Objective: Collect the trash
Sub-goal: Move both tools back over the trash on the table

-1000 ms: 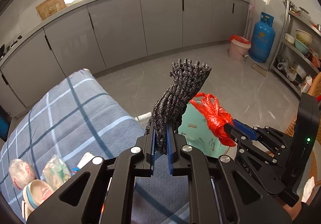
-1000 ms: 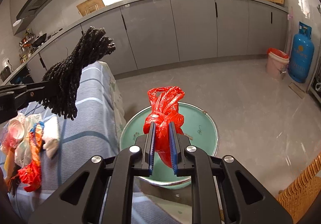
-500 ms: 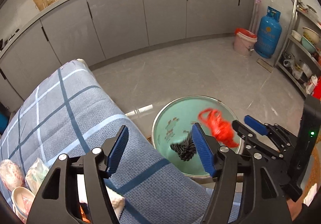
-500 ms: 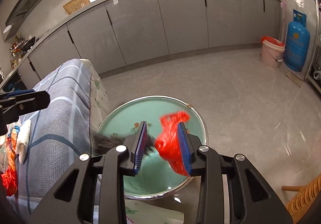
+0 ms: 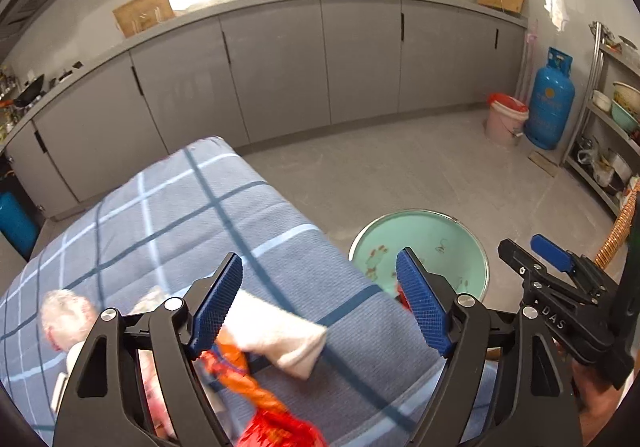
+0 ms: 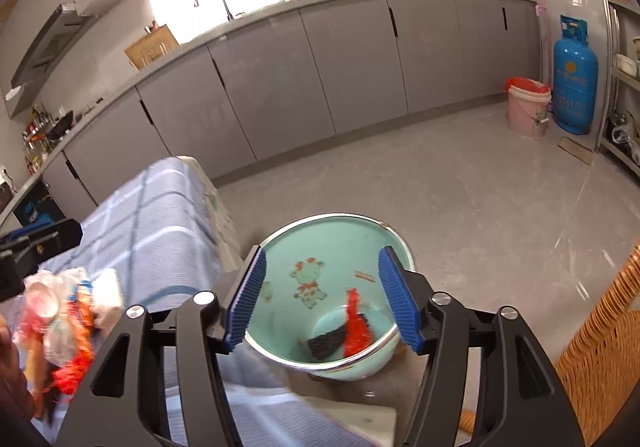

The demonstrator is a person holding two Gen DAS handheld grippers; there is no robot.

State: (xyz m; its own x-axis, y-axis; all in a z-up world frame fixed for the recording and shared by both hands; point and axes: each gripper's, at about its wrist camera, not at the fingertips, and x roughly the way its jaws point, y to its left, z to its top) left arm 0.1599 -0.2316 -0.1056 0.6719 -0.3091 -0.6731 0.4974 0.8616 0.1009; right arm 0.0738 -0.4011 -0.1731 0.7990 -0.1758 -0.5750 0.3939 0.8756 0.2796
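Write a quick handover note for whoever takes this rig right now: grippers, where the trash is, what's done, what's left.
Left gripper: jaws opening, nothing between its fingers.
Right gripper: jaws opening, nothing held, over the green basin on the floor.
Done: black mesh scrap and red plastic bag lie in the basin.
Left: white wad, orange wrapper and the other litter on the checked cloth.

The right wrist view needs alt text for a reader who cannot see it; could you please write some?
The right gripper, its jaws opening with nothing between them, hangs over a green basin on the kitchen floor, with a red plastic bag and a black scrubber lying in it. Left of the basin, more trash sits on a blue checked cloth.
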